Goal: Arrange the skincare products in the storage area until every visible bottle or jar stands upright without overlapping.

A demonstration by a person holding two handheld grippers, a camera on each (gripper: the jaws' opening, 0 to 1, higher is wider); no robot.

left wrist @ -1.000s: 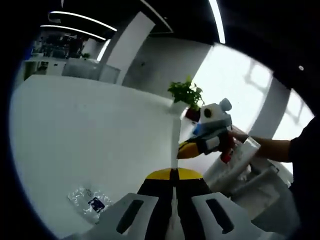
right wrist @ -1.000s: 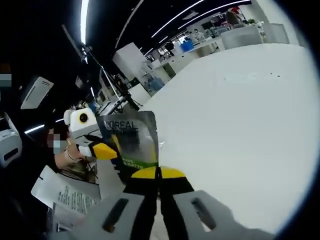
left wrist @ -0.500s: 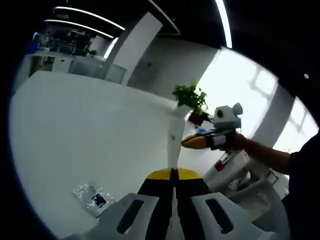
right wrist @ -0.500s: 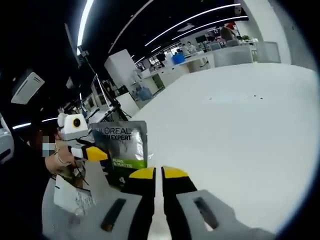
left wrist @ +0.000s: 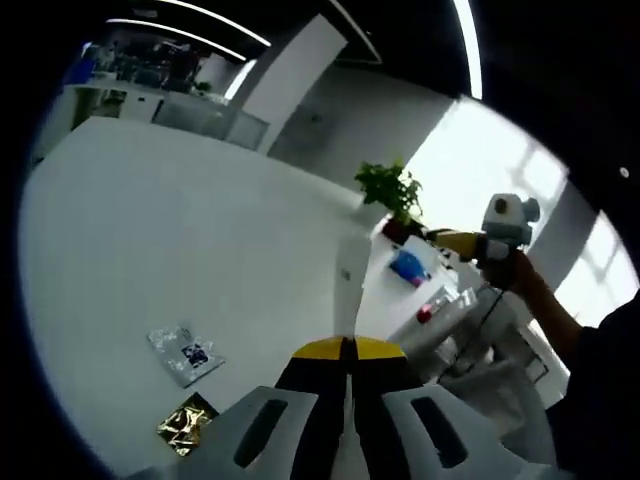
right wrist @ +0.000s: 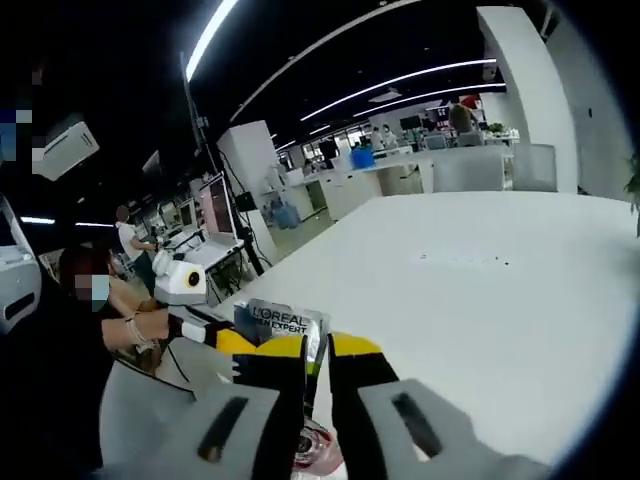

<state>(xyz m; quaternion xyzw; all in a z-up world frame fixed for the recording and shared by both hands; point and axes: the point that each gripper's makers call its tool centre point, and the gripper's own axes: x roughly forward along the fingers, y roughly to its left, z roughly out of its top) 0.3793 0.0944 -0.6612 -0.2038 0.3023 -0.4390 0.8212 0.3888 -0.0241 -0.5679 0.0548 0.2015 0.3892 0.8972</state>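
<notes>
In the right gripper view the left gripper (right wrist: 228,340), at lower left, has its jaws clamped on a grey sachet (right wrist: 283,322), held up off the white table (right wrist: 480,290), while the right gripper (right wrist: 318,352) waits beside it with jaws slightly apart, probably to take it.

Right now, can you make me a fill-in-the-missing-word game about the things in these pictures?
1. The left hand-held gripper holds a sachet that reads L'OREAL ____.
2. On the white table lies a crumpled foil piece whose colour is ____.
3. The leafy green thing at the table's far edge is a potted ____.
Missing words: EXPERT; gold; plant.
</notes>
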